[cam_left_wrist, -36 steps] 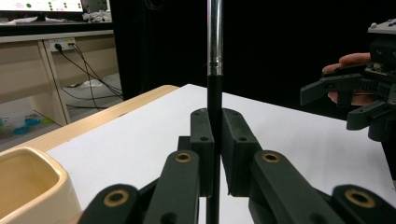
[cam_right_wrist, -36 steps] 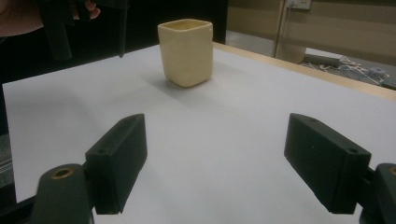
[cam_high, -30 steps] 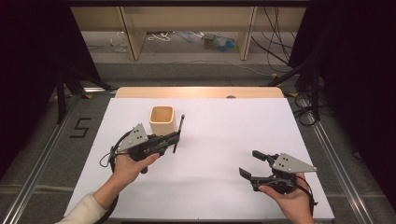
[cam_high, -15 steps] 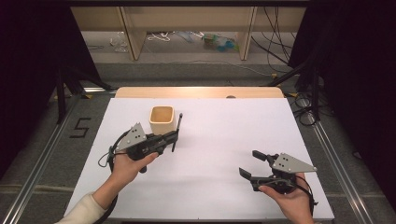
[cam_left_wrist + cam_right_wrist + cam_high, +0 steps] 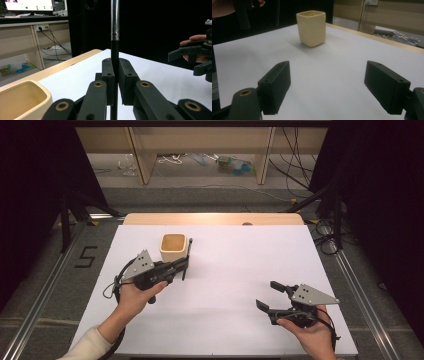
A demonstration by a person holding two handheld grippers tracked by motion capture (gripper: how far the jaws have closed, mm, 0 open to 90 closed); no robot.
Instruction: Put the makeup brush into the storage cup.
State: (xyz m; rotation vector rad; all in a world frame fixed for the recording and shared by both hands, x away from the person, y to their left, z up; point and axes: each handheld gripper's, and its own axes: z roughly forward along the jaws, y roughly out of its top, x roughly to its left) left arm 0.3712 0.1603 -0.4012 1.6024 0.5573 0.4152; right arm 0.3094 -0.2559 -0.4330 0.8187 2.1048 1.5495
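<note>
My left gripper (image 5: 184,265) is shut on a thin black pen (image 5: 188,254) with a silver band, held upright just right of a cream square cup (image 5: 173,247). In the left gripper view its jaws (image 5: 114,75) pinch the pen (image 5: 114,27) between the pads, and the cup's rim (image 5: 27,87) shows at the lower left. My right gripper (image 5: 266,294) stands open low over the white table near the front right, with nothing between its fingers. In the right gripper view its jaws (image 5: 329,85) are wide apart and face the cup (image 5: 311,27) farther off.
A white sheet (image 5: 235,265) covers the table, with a wooden strip (image 5: 210,218) along the far edge. Metal rails (image 5: 45,285) run along both sides on the floor. Shelving and loose cables (image 5: 200,160) lie beyond the table.
</note>
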